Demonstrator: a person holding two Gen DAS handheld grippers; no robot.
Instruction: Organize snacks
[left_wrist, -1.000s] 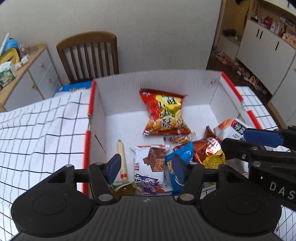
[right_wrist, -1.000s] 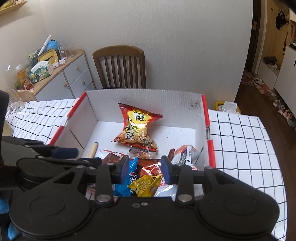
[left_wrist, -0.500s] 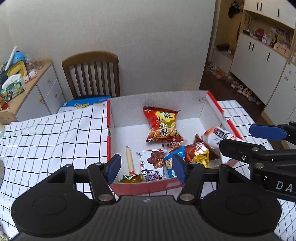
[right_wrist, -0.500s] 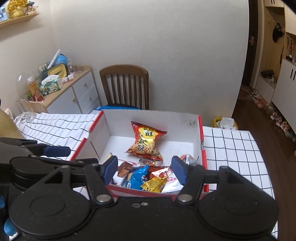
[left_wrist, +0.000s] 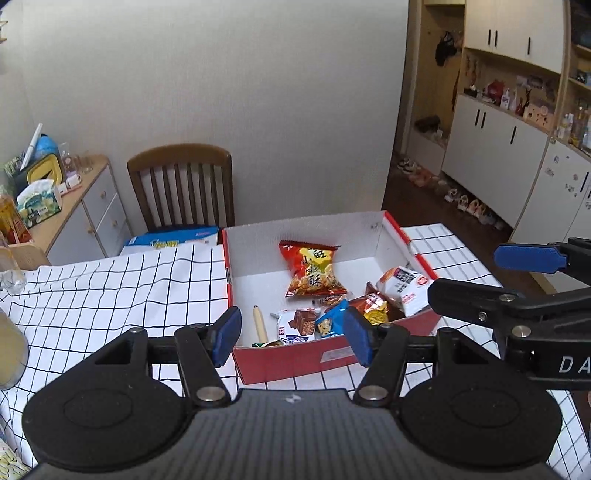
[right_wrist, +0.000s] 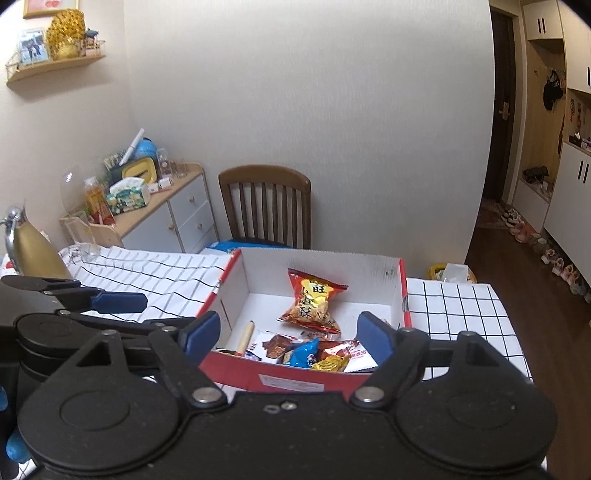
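A red cardboard box (left_wrist: 317, 356) with a white inside stands on the checked tablecloth; it also shows in the right wrist view (right_wrist: 288, 380). In it lie a red snack bag (left_wrist: 312, 269) (right_wrist: 312, 304), a blue packet (left_wrist: 330, 321), a brown wafer packet (left_wrist: 297, 321), a gold packet (left_wrist: 375, 315), a white packet (left_wrist: 404, 286) and a tan stick (left_wrist: 260, 325). My left gripper (left_wrist: 291, 336) is open and empty, above the box's near wall. My right gripper (right_wrist: 286, 338) is open and empty, also above the near wall, and shows at the right in the left wrist view (left_wrist: 524, 277).
A wooden chair (left_wrist: 183, 188) stands behind the table with a blue-and-white pack (left_wrist: 173, 240) on its seat. A sideboard (right_wrist: 162, 218) with clutter is at the left. A gold bottle (right_wrist: 31, 251) and a glass (left_wrist: 11, 273) stand on the table at the left.
Both grippers have pulled back and up from inside the box, so the whole box and room now show. The right jaws have opened wider. The snacks lie as before.
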